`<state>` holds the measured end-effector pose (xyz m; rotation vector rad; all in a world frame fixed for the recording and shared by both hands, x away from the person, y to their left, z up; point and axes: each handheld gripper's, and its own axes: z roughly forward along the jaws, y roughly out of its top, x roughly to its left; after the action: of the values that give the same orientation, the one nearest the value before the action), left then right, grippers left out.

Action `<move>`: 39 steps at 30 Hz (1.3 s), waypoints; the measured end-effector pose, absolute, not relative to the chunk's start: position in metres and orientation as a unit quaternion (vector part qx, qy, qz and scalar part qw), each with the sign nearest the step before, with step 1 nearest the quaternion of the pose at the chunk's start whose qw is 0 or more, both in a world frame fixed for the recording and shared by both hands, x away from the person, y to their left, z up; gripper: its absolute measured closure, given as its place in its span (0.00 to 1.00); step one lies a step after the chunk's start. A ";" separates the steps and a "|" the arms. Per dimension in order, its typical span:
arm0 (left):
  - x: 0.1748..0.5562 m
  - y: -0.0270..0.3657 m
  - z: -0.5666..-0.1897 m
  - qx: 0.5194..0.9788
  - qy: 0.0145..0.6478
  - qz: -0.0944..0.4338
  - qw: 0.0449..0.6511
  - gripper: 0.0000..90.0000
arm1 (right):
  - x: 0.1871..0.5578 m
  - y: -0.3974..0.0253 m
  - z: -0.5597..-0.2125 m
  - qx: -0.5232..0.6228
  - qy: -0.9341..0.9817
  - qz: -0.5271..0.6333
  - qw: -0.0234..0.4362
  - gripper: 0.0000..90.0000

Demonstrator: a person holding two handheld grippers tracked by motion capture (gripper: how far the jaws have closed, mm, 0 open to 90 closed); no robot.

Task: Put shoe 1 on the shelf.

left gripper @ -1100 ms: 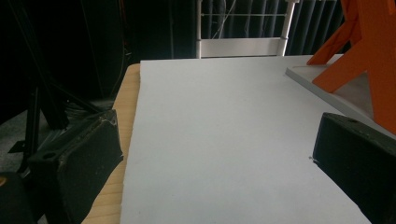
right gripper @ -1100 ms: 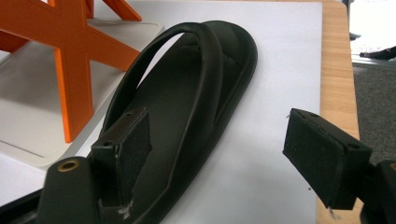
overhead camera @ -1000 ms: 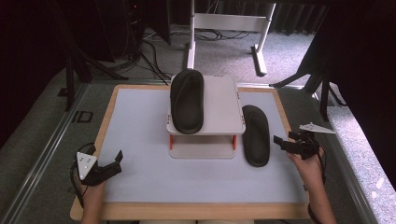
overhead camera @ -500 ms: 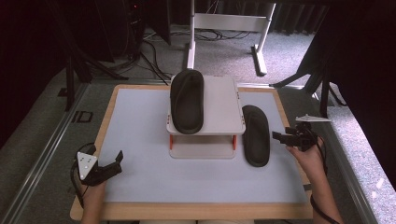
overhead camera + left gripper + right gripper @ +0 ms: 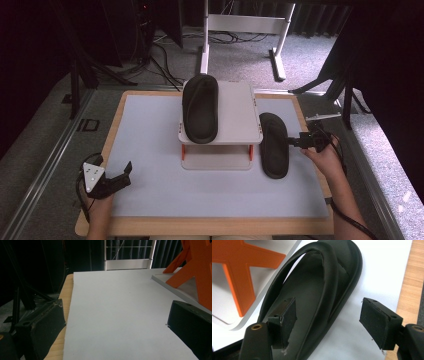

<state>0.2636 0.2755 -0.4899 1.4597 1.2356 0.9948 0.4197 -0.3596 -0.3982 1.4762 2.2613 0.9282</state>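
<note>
Slippers, black, two. One (image 5: pixel 273 145) lying on the mat just right of the stand, toe end away from the person, straddled at its right edge by the right gripper (image 5: pixel 294 141); in the right gripper view, one jaw inside the slipper (image 5: pixel 317 297) under the strap, the other outside over bare mat, jaws spread, nothing pinched. Second slipper (image 5: pixel 200 107) lying on the top shelf of the stand, left half, apart from both grippers.

Grippers, two, each held in a hand. Right gripper as above, hand (image 5: pixel 327 159) coming in from the lower right. Left gripper (image 5: pixel 122 175) resting low at the near left corner of the mat, well apart from both slippers, grey three-cornered plate on top; jaws spread wide over bare mat in the left gripper view (image 5: pixel 117 322), holding nothing.

Stand, one (image 5: pixel 235 107): white top shelf, white base plate, orange legs between; legs seen close in both gripper views (image 5: pixel 244 267).

Mat, one (image 5: pixel 150 130): pale grey-blue, covering most of the table. Table, one (image 5: pixel 112 137): light wood edge showing round the mat.

Room: grey carpet floor, dark surroundings, black stands and cables at the far left, one white frame (image 5: pixel 245 25) beyond the table.
</note>
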 end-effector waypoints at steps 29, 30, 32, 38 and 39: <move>0.264 0.275 -0.490 0.599 0.504 0.404 0.474 0.01 | 0.480 -0.327 -0.399 0.540 0.821 0.170 0.075 0.62; 0.264 0.275 -0.490 0.599 0.504 0.404 0.474 0.01 | 0.482 -0.325 -0.398 0.545 0.819 0.166 0.071 0.64; 0.264 0.275 -0.490 0.599 0.504 0.403 0.474 0.01 | 0.484 -0.322 -0.398 0.555 0.814 0.158 0.063 0.67; 0.264 0.275 -0.490 0.599 0.503 0.406 0.473 0.01 | 0.491 -0.317 -0.403 0.584 0.801 0.124 0.040 0.75; 0.264 0.275 -0.490 0.599 0.502 0.406 0.473 0.01 | 0.492 -0.317 -0.404 0.587 0.799 0.121 0.042 0.78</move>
<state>0.2638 0.2750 -0.4898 1.4669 1.2292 0.9947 0.4919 -0.3165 -0.4044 1.7960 2.4468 0.3713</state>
